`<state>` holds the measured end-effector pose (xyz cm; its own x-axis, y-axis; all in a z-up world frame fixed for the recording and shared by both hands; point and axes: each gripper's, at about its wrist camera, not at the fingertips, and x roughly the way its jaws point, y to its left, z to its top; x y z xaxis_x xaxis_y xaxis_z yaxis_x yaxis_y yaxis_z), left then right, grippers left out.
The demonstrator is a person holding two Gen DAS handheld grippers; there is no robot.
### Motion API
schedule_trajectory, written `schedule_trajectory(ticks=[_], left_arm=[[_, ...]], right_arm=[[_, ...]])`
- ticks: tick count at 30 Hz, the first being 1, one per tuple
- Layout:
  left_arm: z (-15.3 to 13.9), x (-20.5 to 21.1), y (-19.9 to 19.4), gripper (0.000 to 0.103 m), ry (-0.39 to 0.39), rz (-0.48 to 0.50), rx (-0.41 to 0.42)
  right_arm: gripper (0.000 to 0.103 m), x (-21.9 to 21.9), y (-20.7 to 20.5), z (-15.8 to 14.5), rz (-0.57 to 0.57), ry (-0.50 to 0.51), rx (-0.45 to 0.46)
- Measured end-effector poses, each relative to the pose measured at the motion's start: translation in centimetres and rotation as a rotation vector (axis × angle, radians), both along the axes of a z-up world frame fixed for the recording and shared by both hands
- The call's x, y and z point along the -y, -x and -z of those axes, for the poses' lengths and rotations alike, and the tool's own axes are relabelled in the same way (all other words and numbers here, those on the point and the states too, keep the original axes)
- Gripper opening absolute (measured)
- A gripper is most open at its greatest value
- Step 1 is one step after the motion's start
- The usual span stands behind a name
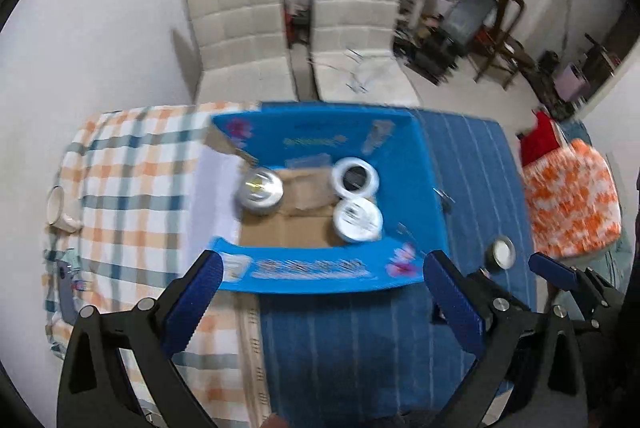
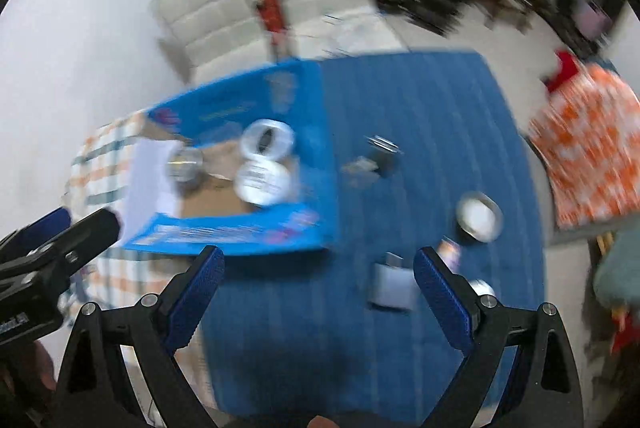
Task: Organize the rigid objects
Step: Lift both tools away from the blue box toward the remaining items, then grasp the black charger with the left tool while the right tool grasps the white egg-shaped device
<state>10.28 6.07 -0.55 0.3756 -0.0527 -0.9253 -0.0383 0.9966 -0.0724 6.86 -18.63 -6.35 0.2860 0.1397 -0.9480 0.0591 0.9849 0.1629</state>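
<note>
Evidently the blue box (image 1: pixel 320 270) serves as the collecting point: it sits open-topped on the table where the checked cloth (image 1: pixel 132 163) meets the blue striped cloth (image 1: pixel 360 340), flaps up, so round items can be dropped in from above. Three are already inside on the cardboard floor: a silver tape roll (image 1: pixel 261 191) at the left, a white tape ring (image 1: pixel 355 179) at the right, and a white lidded tin (image 1: pixel 358 219) just in front of that ring, touching it. Loose items remain outside, probably still to be gathered: a small round tin (image 2: pixel 479 216) on the blue cloth right of the box, a pale flat piece (image 2: pixel 390 286) nearer the right gripper, some small metal bits too blurred to name, and a cream tape roll (image 1: pixel 59 209) on its edge at the far left of the checked cloth. Left gripper (image 1: pixel 322 286): fingers spread wide, empty, touching nothing, poised above the box's near wall. Right gripper (image 2: pixel 318 280): likewise splayed and empty, hovering over blue cloth, its right finger near the pale flat piece. Both views are motion-blurred.
</note>
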Motion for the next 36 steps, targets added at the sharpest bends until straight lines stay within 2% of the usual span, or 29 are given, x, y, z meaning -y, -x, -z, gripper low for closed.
schedule_trajectory(ticks=[5,9,13,15,17,18,19,22,23,24,27,29,30,32,36], left_arm=[[4.6,7.7,-0.6,0.103,0.027,0.131,-0.109],[9.1,14.1,-1.1,0.103,0.031,0.231,-0.208],[14.0,19.2,-1.1,0.103,0.027,0.296,-0.317],[15.9,21.2,-1.2,0.103,0.036,0.319,-0.329],[18.2,22.5,-1.4,0.103,0.005,0.324,-0.336],[19.5,22.9,-1.6,0.101,0.004,0.324,-0.353],[20.7,23.1,-1.9,0.095,0.007,0.316,-0.371],[23.9,23.6,-2.6,0.085,0.009,0.284,-0.439],[24.5,23.7,-2.7,0.083,0.002,0.279,-0.444],[24.9,23.9,-2.8,0.077,-0.013,0.277,-0.440],[25.8,24.4,-2.7,0.058,-0.021,0.295,-0.444],[25.7,24.6,-2.4,0.057,-0.041,0.299,-0.429],[25.8,24.7,-2.3,0.057,-0.046,0.302,-0.423],[25.9,24.9,-2.0,0.057,-0.055,0.297,-0.415],[26.2,25.9,-0.7,0.056,-0.096,0.304,-0.404]], right_arm=[[0.098,9.1,2.1,5.6,0.181,0.034,-0.120],[0.098,13.5,3.5,10.5,0.239,0.051,-0.180],[0.097,15.8,4.1,15.6,0.238,0.074,-0.231],[0.097,16.5,4.0,17.9,0.220,0.052,-0.255],[0.093,16.6,3.8,19.7,0.200,0.057,-0.275],[0.093,16.5,3.6,20.5,0.184,0.052,-0.281],[0.093,16.4,3.4,21.1,0.173,0.036,-0.283],[0.091,15.7,3.0,22.1,0.142,0.039,-0.270],[0.087,15.4,2.8,22.4,0.128,0.053,-0.266],[0.082,15.1,2.7,22.9,0.120,0.072,-0.273],[0.077,14.2,2.8,23.0,0.102,0.129,-0.256],[0.070,13.5,3.0,22.6,0.085,0.142,-0.228],[0.062,13.0,3.0,22.1,0.069,0.149,-0.217],[0.060,12.2,3.2,21.9,0.048,0.176,-0.209],[0.060,12.3,2.9,21.8,0.046,0.163,-0.221]])
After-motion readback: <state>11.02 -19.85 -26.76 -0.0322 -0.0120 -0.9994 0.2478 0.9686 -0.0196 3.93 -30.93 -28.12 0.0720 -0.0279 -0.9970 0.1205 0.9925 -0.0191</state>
